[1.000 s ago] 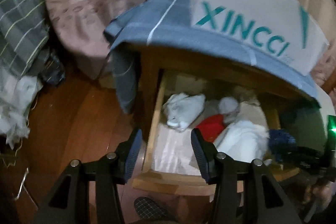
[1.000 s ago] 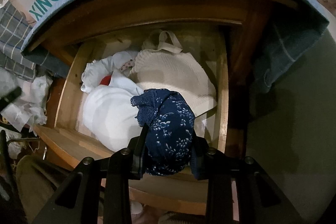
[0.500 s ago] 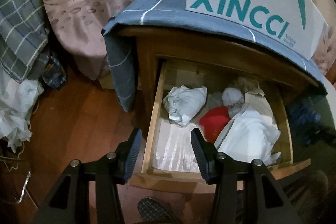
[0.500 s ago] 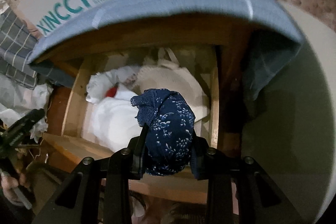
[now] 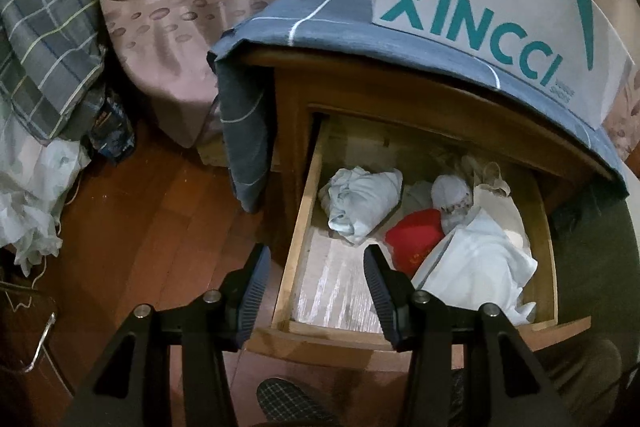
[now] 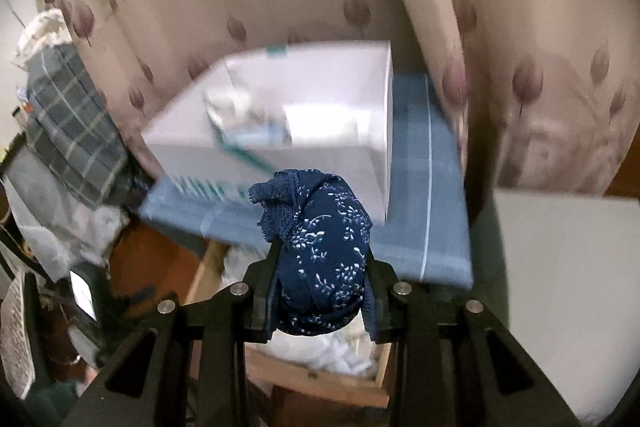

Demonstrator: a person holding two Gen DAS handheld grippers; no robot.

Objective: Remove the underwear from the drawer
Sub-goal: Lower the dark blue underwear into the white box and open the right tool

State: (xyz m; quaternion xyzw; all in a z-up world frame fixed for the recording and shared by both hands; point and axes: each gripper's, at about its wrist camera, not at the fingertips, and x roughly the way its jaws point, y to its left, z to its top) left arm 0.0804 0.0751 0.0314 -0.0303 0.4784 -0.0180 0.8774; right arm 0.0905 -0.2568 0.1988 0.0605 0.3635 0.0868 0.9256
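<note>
In the right wrist view my right gripper [image 6: 322, 267] is shut on navy blue underwear [image 6: 320, 251] with white flowers and a lace edge. It hangs high above the open wooden drawer [image 6: 320, 375]. In the left wrist view that drawer [image 5: 300, 227] stands pulled out of a wooden nightstand. Inside lie a pale blue bundle [image 5: 360, 203], a red garment [image 5: 416, 239], a white rolled piece [image 5: 450, 193] and a white cloth [image 5: 480, 263]. My left gripper [image 5: 316, 287] hovers over the drawer's front left corner, open with nothing between its fingers.
A white XINCCI shoe box [image 5: 492, 7] sits on a blue cloth [image 5: 320, 7] covering the nightstand top. A patterned bed side [image 5: 180, 7] and a plaid blanket [image 5: 44, 39] lie left, over dark wood floor [image 5: 140, 227]. A slipper [image 5: 288, 403] shows at the bottom edge.
My right gripper has risen with the navy underwear from just over the drawer to well above the nightstand top. It has left the left wrist view. The left gripper has barely moved.
</note>
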